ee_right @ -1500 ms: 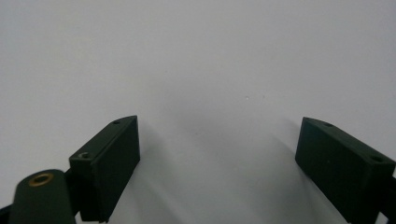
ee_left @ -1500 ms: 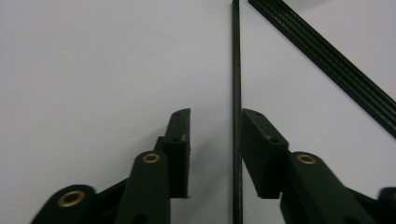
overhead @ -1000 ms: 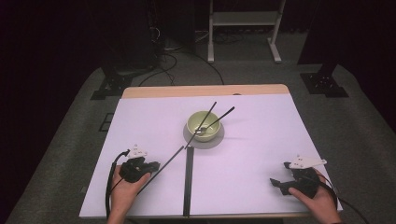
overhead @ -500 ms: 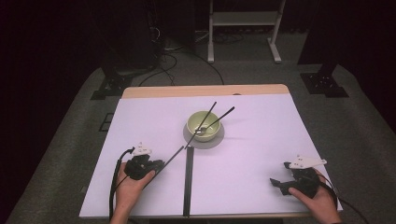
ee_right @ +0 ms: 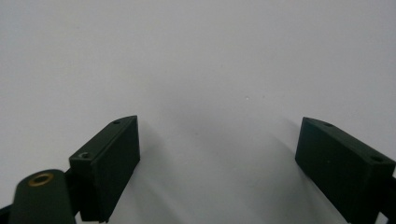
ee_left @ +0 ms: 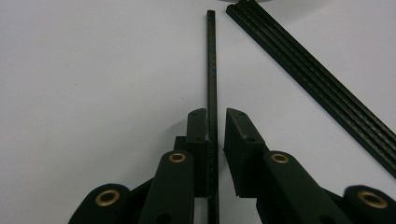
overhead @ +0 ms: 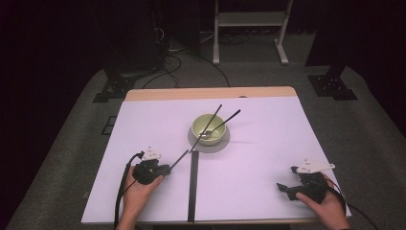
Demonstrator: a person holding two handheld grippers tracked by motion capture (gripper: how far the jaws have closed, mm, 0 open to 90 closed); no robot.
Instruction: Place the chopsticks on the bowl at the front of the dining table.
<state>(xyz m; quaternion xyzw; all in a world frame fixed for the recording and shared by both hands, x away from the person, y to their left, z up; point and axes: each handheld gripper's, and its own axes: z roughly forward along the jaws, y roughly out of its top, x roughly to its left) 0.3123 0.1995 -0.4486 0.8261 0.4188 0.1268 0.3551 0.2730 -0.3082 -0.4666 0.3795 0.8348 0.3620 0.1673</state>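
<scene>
A thin black stick [ee_left: 211, 60] lies along the white table between the nearly closed jaws of my left gripper [ee_left: 215, 123]. The stick rests against one pad, and a narrow gap shows at the other. In the high view the left gripper [overhead: 165, 169] sits at the front left, and its stick [overhead: 178, 159] points toward a pale green bowl [overhead: 208, 128]. Two more black sticks [overhead: 214, 116] lean in that bowl. My right gripper [overhead: 282, 188] rests at the front right. Its jaws stand wide apart over bare table, with nothing between them [ee_right: 217, 154].
A long black ribbed strip [overhead: 193, 187] runs from the front edge toward the bowl, just right of the left gripper; it also crosses the left gripper view [ee_left: 317, 88]. The bowl stands on a grey saucer [overhead: 201, 146]. A wooden table edge [overhead: 210, 93] lies at the back.
The left hand has edged slightly to the right, toward the strip, with the stick still between its jaws. The right hand has stayed put.
</scene>
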